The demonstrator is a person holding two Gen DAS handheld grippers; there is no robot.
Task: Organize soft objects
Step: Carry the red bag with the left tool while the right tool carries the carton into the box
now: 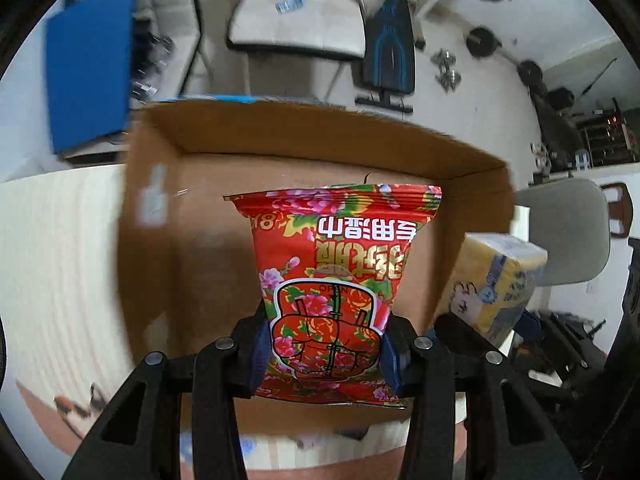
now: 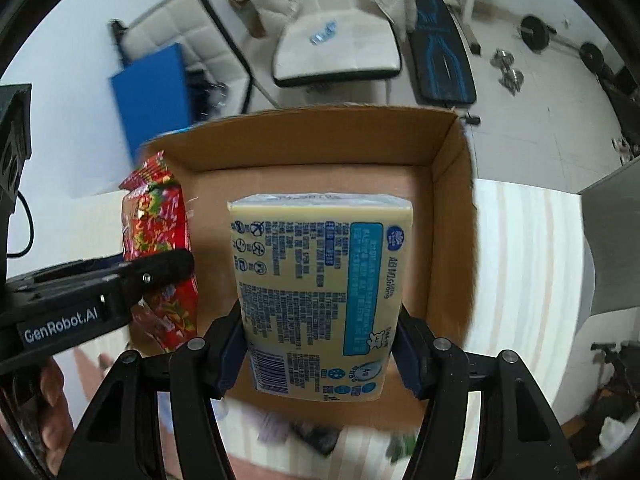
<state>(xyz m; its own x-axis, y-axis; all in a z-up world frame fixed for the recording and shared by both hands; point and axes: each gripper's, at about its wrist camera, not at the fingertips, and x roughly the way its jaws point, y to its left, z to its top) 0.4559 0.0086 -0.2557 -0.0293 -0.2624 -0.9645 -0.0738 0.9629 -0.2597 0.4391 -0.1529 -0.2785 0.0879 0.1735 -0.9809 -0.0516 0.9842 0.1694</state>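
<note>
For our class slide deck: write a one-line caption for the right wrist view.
Right gripper holds a yellow tissue pack over an open cardboard box.

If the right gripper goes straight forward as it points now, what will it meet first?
The right gripper already clamps the yellow pack. Beyond it lies the open cardboard box, so the pack would probably reach the box floor first, beside the red pack. Depth is unclear.
</note>
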